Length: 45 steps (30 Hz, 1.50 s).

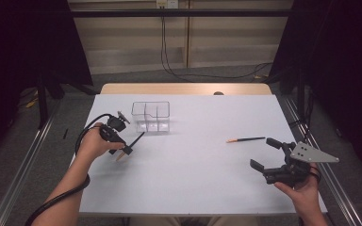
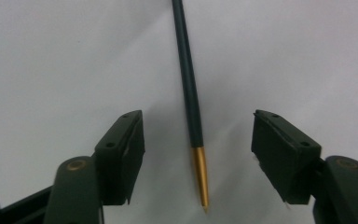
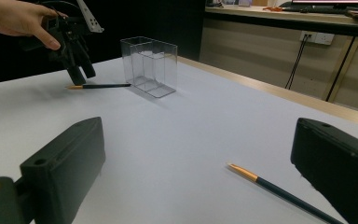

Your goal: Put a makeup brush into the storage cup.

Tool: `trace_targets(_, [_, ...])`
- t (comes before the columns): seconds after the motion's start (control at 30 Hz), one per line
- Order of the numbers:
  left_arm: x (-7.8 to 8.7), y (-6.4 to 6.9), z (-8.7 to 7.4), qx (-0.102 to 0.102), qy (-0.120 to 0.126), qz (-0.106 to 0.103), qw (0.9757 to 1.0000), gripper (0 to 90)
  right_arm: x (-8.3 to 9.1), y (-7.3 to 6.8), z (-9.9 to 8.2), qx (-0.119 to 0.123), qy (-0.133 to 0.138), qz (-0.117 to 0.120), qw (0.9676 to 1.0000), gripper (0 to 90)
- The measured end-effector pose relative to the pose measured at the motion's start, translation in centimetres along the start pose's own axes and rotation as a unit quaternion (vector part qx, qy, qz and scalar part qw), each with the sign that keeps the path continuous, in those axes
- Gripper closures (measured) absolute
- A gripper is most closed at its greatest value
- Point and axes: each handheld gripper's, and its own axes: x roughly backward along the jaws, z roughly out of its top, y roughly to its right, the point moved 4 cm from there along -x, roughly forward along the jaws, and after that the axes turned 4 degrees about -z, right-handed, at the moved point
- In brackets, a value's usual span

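The smooth dark pen with a shiny gold metal-like tip (image 2: 192,112) lies on the matt white tabletop (image 1: 193,174). The clear glossy plastic divided box (image 1: 151,116) looks see-through. Matt black plastic-looking left gripper (image 2: 198,140).

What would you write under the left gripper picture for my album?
Left gripper open around a dark pen lying on the white table.

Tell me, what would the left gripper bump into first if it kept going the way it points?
Probably the thin dark pen with a gold tip, lying between the left gripper's open jaws on the white table.
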Motion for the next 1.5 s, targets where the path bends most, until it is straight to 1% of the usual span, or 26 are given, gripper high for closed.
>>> trace_targets(0.03, [-0.1, 0.0, 0.0, -0.006, -0.002, -0.002, 1.0000, 37.8, 0.0, 0.0, 0.0, 0.000, 0.001, 0.001, 1.0000, 2.3])
trace_targets(0.07, [-0.1, 0.0, 0.0, -0.006, -0.002, -0.002, 1.0000, 38.4, 0.0, 0.0, 0.0, 0.000, 0.001, 0.001, 1.0000, 2.3])
trace_targets(0.1, [-0.2, 0.1, 0.0, -0.004, -0.004, -0.005, 1.0000, 41.0, 0.0, 0.0, 0.0, 0.001, 0.001, 0.001, 1.0000, 2.3])
trace_targets(0.13, [-0.2, 0.1, -0.1, -0.005, -0.010, -0.006, 0.9999, 43.1, 0.0, 0.0, 0.0, 0.000, 0.000, 0.001, 1.0000, 2.3])
trace_targets(0.17, [-0.3, 0.1, -0.1, -0.001, -0.011, -0.003, 0.9999, 43.6, 0.0, 0.0, 0.0, 0.000, 0.000, -0.001, 1.0000, 2.3])
trace_targets(0.2, [-0.3, 0.1, -0.1, -0.003, -0.015, 0.003, 0.9999, 44.3, 0.0, 0.0, 0.0, 0.000, -0.001, 0.000, 1.0000, 2.4])
trace_targets(0.23, [-0.3, 0.0, -0.1, -0.010, -0.020, 0.003, 0.9997, 45.8, 0.0, 0.0, 0.0, 0.001, -0.004, 0.000, 1.0000, 2.3])
trace_targets(0.33, [-0.4, 0.1, -0.2, -0.010, -0.025, 0.000, 0.9996, 47.6, 0.0, 0.0, 0.0, 0.002, -0.004, 0.002, 1.0000, 2.3])
trace_targets(0.4, [-0.6, 0.1, -0.3, -0.011, -0.036, 0.009, 0.9992, 50.7, 0.0, 0.0, 0.0, 0.003, -0.004, 0.001, 1.0000, 2.3])
trace_targets(0.47, [-0.7, 0.1, -0.3, -0.009, -0.040, 0.007, 0.9992, 53.4, 0.0, 0.0, -0.1, 0.003, -0.004, 0.001, 1.0000, 2.3])
trace_targets(0.53, [-0.8, 0.0, -0.5, 0.005, -0.043, 0.005, 0.9991, 55.3, 0.0, 0.0, -0.1, 0.003, -0.004, 0.001, 1.0000, 2.3])
trace_targets(0.57, [-0.8, -0.1, -0.5, 0.007, -0.042, 0.007, 0.9991, 57.1, 0.0, 0.0, -0.1, 0.003, -0.004, 0.000, 1.0000, 2.3])
trace_targets(0.63, [-0.8, -0.2, -0.5, -0.002, -0.046, 0.016, 0.9988, 64.0, 0.0, 0.0, -0.1, 0.002, -0.005, 0.000, 1.0000, 2.4])
trace_targets(0.67, [-0.8, -0.2, -0.5, -0.002, -0.046, 0.016, 0.9988, 67.1, 0.0, 0.0, -0.1, 0.003, -0.006, 0.001, 1.0000, 2.3])
trace_targets(0.7, [-0.8, -0.1, -0.4, -0.012, -0.052, 0.029, 0.9981, 69.5, -0.1, 0.0, -0.1, 0.003, -0.006, 0.001, 1.0000, 2.3])
trace_targets(0.73, [-0.9, 0.1, -0.4, -0.015, -0.057, 0.038, 0.9975, 70.6, -0.1, 0.0, -0.1, 0.003, -0.007, 0.000, 1.0000, 2.3])
trace_targets(0.77, [-1.0, 0.2, -0.3, -0.014, -0.062, 0.042, 0.9971, 71.9, -0.1, 0.0, -0.1, 0.003, -0.006, 0.001, 1.0000, 2.3])
trace_targets(0.83, [-1.0, 0.4, -0.2, -0.013, -0.067, 0.043, 0.9968, 73.4, -0.1, 0.0, -0.1, 0.003, -0.007, 0.000, 1.0000, 2.4])
trace_targets(0.87, [-1.0, 0.5, -0.1, -0.005, -0.074, 0.040, 0.9965, 78.9, -0.1, 0.0, -0.2, 0.004, -0.008, -0.001, 1.0000, 2.3])
trace_targets(0.97, [-1.1, 0.4, -0.1, -0.004, -0.076, 0.034, 0.9965, 83.6, -0.1, 0.0, -0.2, 0.003, -0.008, -0.002, 1.0000, 2.3])
trace_targets(1.0, [-1.1, 0.3, -0.1, 0.001, -0.074, 0.033, 0.9967, 83.6, -0.1, 0.0, -0.2, 0.003, -0.008, -0.002, 1.0000, 2.3])
trace_targets(1.33, [-1.1, 0.3, -0.1, -0.003, -0.073, 0.028, 0.9969, 83.9, -0.3, -0.1, -0.3, 0.005, -0.010, 0.001, 0.9999, 2.3])
trace_targets(1.37, [-1.1, 0.3, 0.0, -0.001, -0.072, 0.028, 0.9970, 83.9, -0.3, -0.1, -0.3, 0.004, -0.010, 0.001, 0.9999, 2.3])
trace_targets(1.47, [-1.0, 0.3, -0.1, -0.003, -0.073, 0.027, 0.9970, 83.9, -0.3, -0.1, -0.3, 0.006, -0.013, 0.001, 0.9999, 2.3])
trace_targets(1.5, [-0.9, 0.3, -0.1, -0.007, -0.074, 0.025, 0.9969, 83.9, -0.3, -0.1, -0.3, 0.006, -0.013, 0.001, 0.9999, 2.3])
